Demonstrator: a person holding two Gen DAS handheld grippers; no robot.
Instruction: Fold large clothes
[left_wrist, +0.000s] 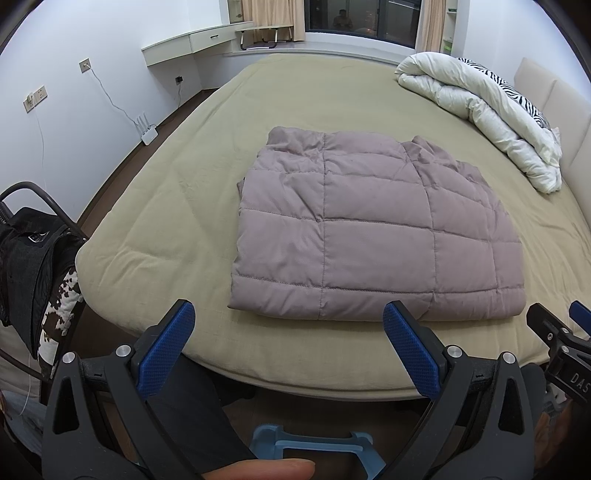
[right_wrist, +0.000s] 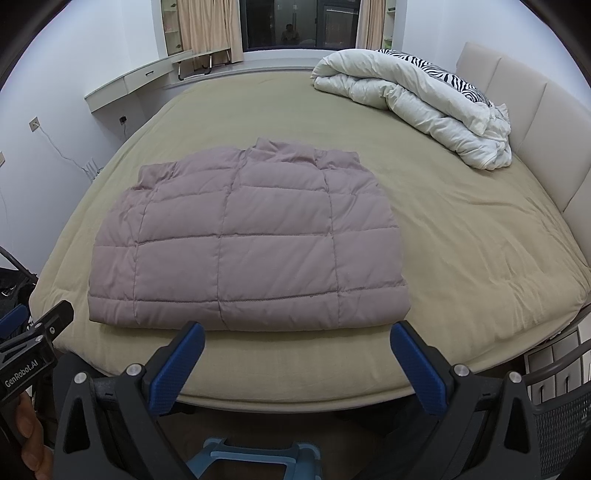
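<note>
Left wrist view: the left gripper (left_wrist: 288, 317) hovers level over the near edge of the bed (left_wrist: 147, 206), fingers spread wide, empty. Right gripper (right_wrist: 297, 338) likewise gapes. Just beyond both lies the folded mauve quilted jacket (left_wrist: 369, 229), untouched.

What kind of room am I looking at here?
Most likely a home bedroom: a large bed with a padded headboard, a bundled white duvet on it, and a curtained window.
</note>
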